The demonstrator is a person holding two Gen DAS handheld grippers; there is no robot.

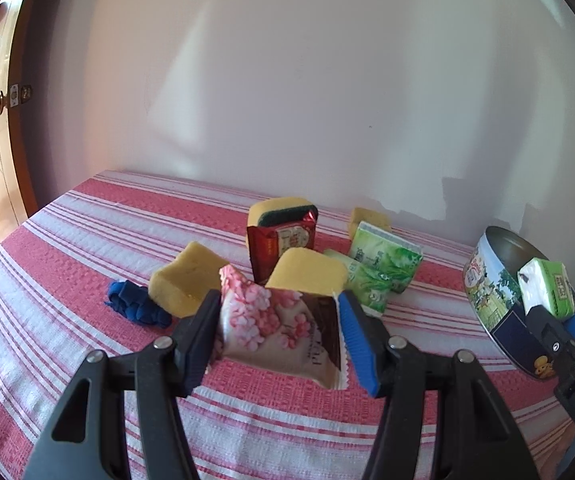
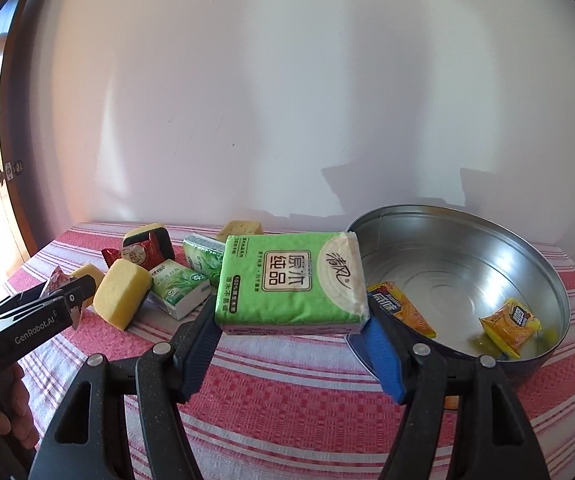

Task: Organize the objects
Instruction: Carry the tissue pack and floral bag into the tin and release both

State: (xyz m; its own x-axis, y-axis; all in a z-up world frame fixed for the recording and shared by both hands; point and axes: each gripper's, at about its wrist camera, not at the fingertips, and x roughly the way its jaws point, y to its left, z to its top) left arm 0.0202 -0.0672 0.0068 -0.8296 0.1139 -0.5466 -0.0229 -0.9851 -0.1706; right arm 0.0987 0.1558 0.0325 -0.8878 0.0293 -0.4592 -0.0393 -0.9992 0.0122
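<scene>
1. while both tongs are loaded, the left tongs clamp a pink-flowered sachet between a black pad and a blue pad; the sachet's lower edge sits at or just above the striped cloth on the worktop, contact not resolvable.
2. right tongs are closed on a green tissue pack, label facing up, held clear of the cloth and just left of the round metal tin; in the left wrist view the pack appears against the tin's near rim.
3. tin interior: two orange snack packets, one near the left wall, one toward the right; rest of the floor is bare metal.
4. loose pile on the cloth, left of the tin: a yellow sponge, a second yellow sponge directly behind the sachet, a sponge with a dark scouring face leaning on a red sachet, two green leaf-print tissue packs touching each other, another yellow sponge at the back near the wall.
5. a crumpled blue item lies touching the left side of the first sponge.
6. right wrist view: a hand grips the left tool's handle at the lower left edge.
</scene>
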